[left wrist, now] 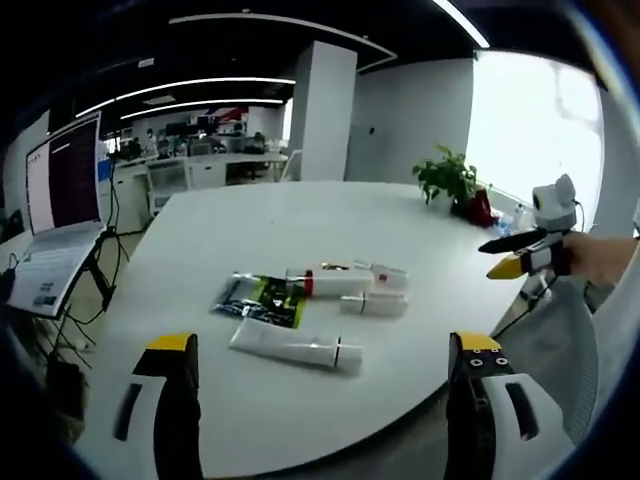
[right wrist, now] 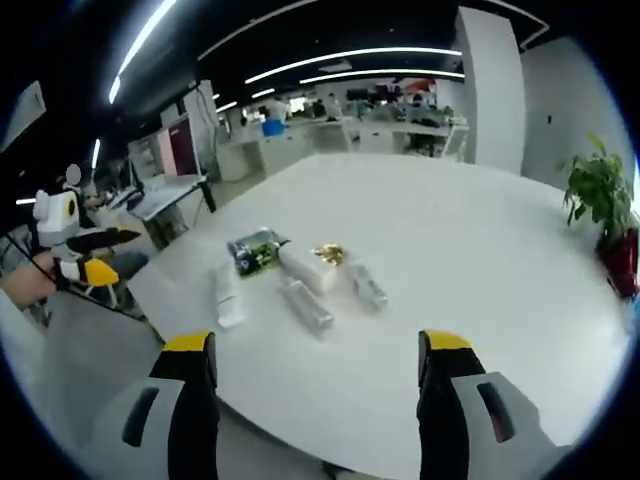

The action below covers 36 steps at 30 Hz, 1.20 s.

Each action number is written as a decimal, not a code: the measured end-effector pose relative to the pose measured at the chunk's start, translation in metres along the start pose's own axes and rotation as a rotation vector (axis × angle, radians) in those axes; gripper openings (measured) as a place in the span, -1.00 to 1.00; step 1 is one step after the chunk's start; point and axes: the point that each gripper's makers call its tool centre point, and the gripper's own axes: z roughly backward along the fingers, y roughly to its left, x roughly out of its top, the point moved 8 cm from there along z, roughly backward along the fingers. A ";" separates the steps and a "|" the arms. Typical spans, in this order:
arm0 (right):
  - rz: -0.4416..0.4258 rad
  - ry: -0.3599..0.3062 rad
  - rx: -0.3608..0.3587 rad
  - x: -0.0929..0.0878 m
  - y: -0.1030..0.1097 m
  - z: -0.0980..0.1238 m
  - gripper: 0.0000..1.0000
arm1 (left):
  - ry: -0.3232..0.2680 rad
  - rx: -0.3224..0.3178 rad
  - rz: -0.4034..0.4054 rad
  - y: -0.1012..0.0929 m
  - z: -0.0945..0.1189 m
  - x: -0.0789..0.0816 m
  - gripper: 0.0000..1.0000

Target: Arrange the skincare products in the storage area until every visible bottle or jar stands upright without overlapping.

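Skincare tubes are all lying flat on the white counter [left wrist: 300, 230], bunched near its close edge. From the left gripper view there's a long white tube [left wrist: 297, 348] closest to the edge, a dark green sachet [left wrist: 262, 299] just behind it, then a white tube with a red band [left wrist: 330, 283] and a shorter white tube [left wrist: 373, 303] right beside each other. Something gold sits up against the red-band tube, can't tell what it is.

Left claw [left wrist: 322, 362] is spread wide, hanging off the near edge, gripping nothing. Right claw [right wrist: 316, 352] is the same, jaws well apart, nothing between them, also short of the products. A potted plant [left wrist: 449, 181] sits at the far side of the counter, well away from the tubes.
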 end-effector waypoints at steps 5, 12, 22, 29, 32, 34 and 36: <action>0.017 0.011 0.007 0.005 -0.003 -0.008 0.59 | -0.011 0.004 0.008 0.004 -0.002 0.001 0.92; 0.066 0.025 0.038 0.021 -0.007 -0.021 0.43 | 0.023 -0.052 -0.014 -0.003 -0.004 -0.003 0.92; 0.139 0.051 0.085 0.043 -0.011 -0.045 0.43 | 0.011 -0.044 0.017 0.005 -0.008 0.000 0.92; 0.210 0.088 0.122 0.054 -0.011 -0.062 0.40 | 0.029 -0.047 0.018 0.008 -0.013 -0.004 0.91; 0.228 0.097 0.139 0.058 -0.011 -0.071 0.38 | 0.035 -0.051 0.021 0.008 -0.014 -0.005 0.90; 0.241 0.104 0.166 0.061 -0.010 -0.077 0.38 | 0.040 -0.052 0.024 0.007 -0.015 -0.006 0.90; 0.258 0.108 0.210 0.065 -0.007 -0.082 0.38 | 0.042 -0.052 0.029 0.008 -0.014 -0.007 0.90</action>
